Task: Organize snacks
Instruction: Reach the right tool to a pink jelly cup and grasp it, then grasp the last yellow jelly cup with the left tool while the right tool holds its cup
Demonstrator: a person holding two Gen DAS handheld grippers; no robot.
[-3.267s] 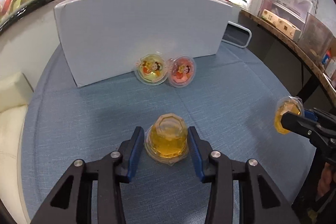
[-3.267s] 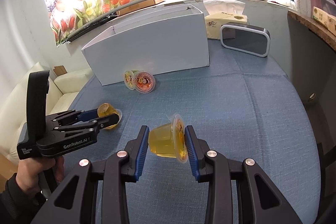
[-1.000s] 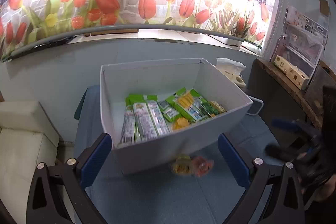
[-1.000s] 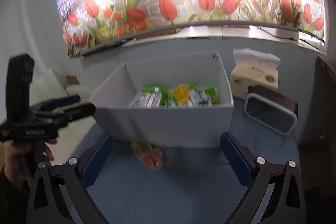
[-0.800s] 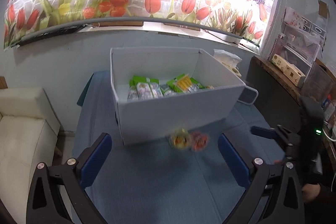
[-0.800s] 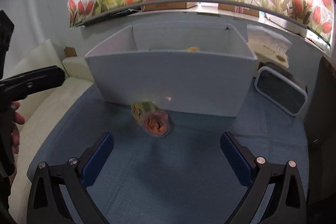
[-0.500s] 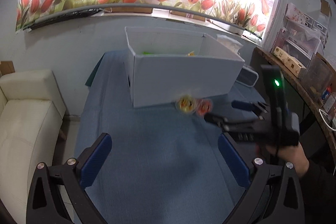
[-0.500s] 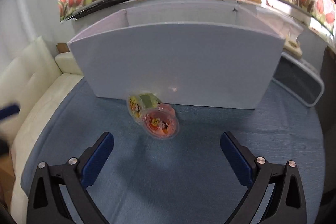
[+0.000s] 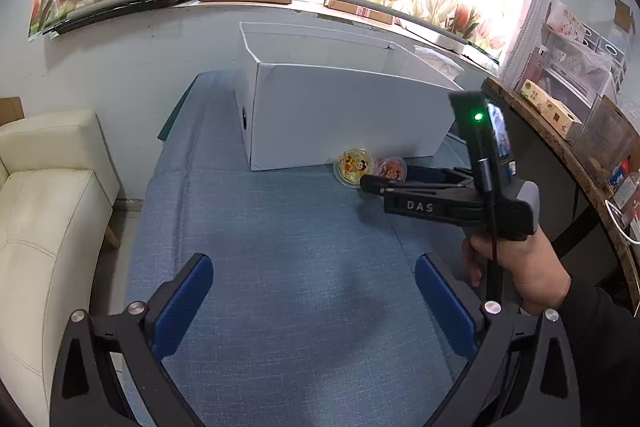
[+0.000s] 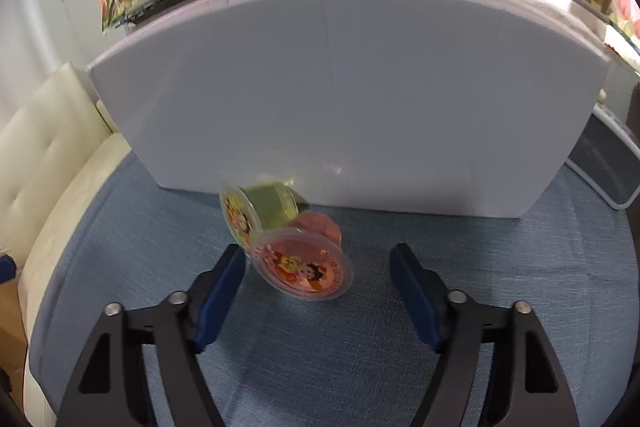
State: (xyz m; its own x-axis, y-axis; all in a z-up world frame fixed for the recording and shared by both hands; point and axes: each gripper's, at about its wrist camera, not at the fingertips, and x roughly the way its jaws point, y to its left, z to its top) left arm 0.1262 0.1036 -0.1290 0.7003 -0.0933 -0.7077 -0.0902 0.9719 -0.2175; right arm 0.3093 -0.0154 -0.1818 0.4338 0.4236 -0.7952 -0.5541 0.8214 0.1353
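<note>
While the right gripper points steeply down at the blue-clothed table, its jaws are closing, still wide apart, blue pads clear of everything. Pink jelly cup lies tipped on its side between the fingertips, cartoon lid facing the camera; nearer the left pad, not touching it as far as I can tell. Yellow-green jelly cup lies on its side just behind and left of it, the two touching or nearly so. Both sit close against the front wall of the white box, which stands toward the table's far edge.

Left wrist view: left gripper hangs over the bare middle of the table, jaws fully spread, nothing between them. Ahead of it, the same two cups at the box's front wall, yellow-lidded one left, pink one right, partly hidden by the right gripper's black fingers. A hand in a dark sleeve holds that tool from the right side. Cream sofa off the table's left edge.
</note>
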